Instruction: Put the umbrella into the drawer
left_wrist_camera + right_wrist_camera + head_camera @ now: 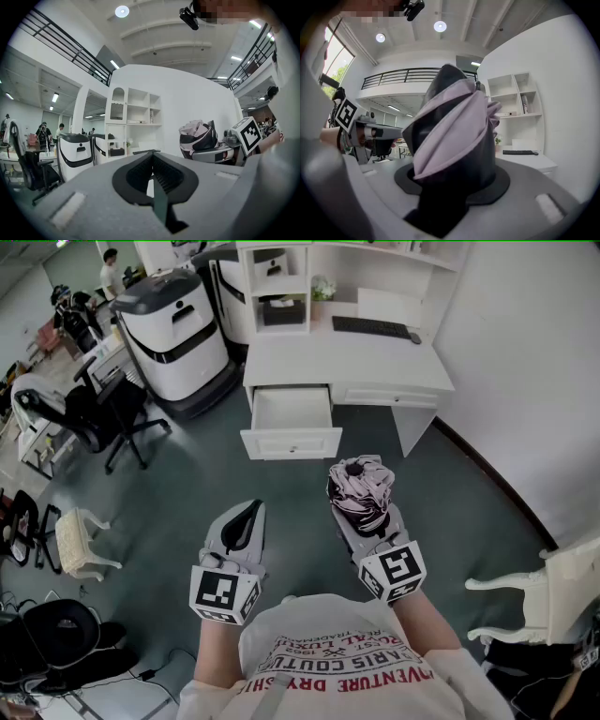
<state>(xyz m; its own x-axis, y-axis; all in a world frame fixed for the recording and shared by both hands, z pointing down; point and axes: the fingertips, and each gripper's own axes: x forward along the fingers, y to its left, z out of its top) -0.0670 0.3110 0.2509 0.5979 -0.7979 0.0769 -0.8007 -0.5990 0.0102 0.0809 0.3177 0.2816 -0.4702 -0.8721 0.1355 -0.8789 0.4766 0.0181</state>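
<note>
The folded pink-and-black umbrella [361, 486] stands up out of my right gripper [364, 514], which is shut on it; in the right gripper view the umbrella [450, 136] fills the middle and hides the jaws' tips. Beside it on the left, my left gripper [244, 526] is shut with nothing between its pads [161, 176]. The white drawer [292, 442] is pulled open from the white desk [347, 360], ahead of both grippers across a stretch of floor. Its inside looks empty. From the left gripper view the umbrella [197, 136] shows at the right.
A keyboard [373, 327] lies on the desk under white shelves [281, 287]. A white machine [178, 334] and a black office chair [103, 413] stand to the desk's left. White chairs sit at the left [80, 542] and right [553, 587]. A white wall [534, 362] runs along the right.
</note>
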